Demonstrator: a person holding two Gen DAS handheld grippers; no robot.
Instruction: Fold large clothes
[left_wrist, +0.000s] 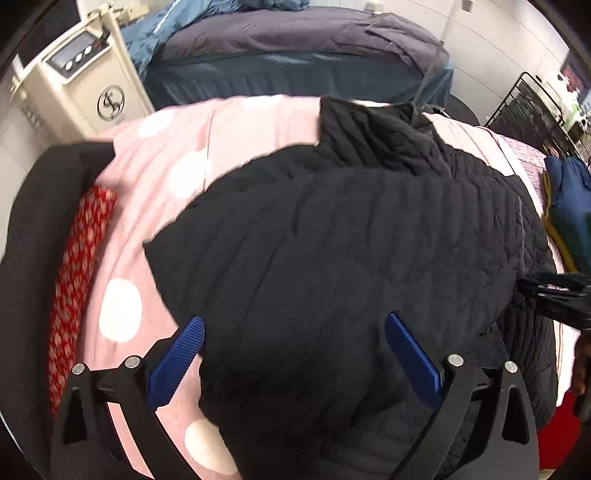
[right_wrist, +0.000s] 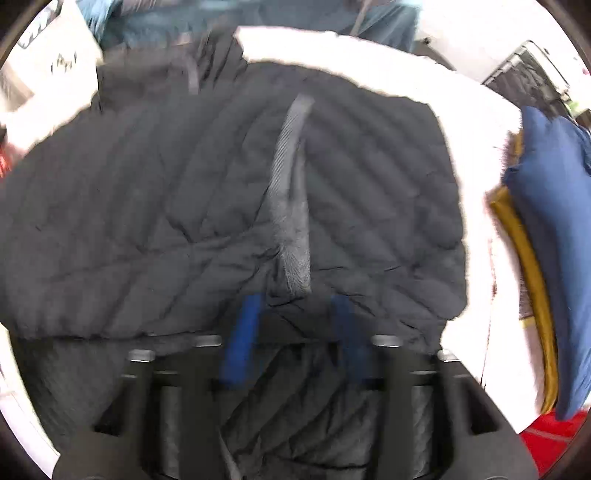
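Observation:
A black quilted jacket (left_wrist: 351, 240) lies spread on a pink blanket with white dots (left_wrist: 177, 155). My left gripper (left_wrist: 295, 332) is open, its blue pads wide apart just above the jacket's near hem, holding nothing. In the right wrist view the jacket (right_wrist: 184, 203) fills the frame, with a grey zipper band (right_wrist: 291, 206) down its middle. My right gripper (right_wrist: 295, 306) has its blue fingers (right_wrist: 243, 332) partly closed around a bunched fold of the jacket's edge; the view is blurred. The right gripper also shows at the right edge of the left wrist view (left_wrist: 554, 295).
A red patterned cloth (left_wrist: 77, 280) lies along the blanket's left edge beside a dark seat back. Folded blue and mustard clothes (right_wrist: 546, 240) are stacked on the right. A cream machine (left_wrist: 74, 77) stands at the back left, a dark bed (left_wrist: 295, 48) behind.

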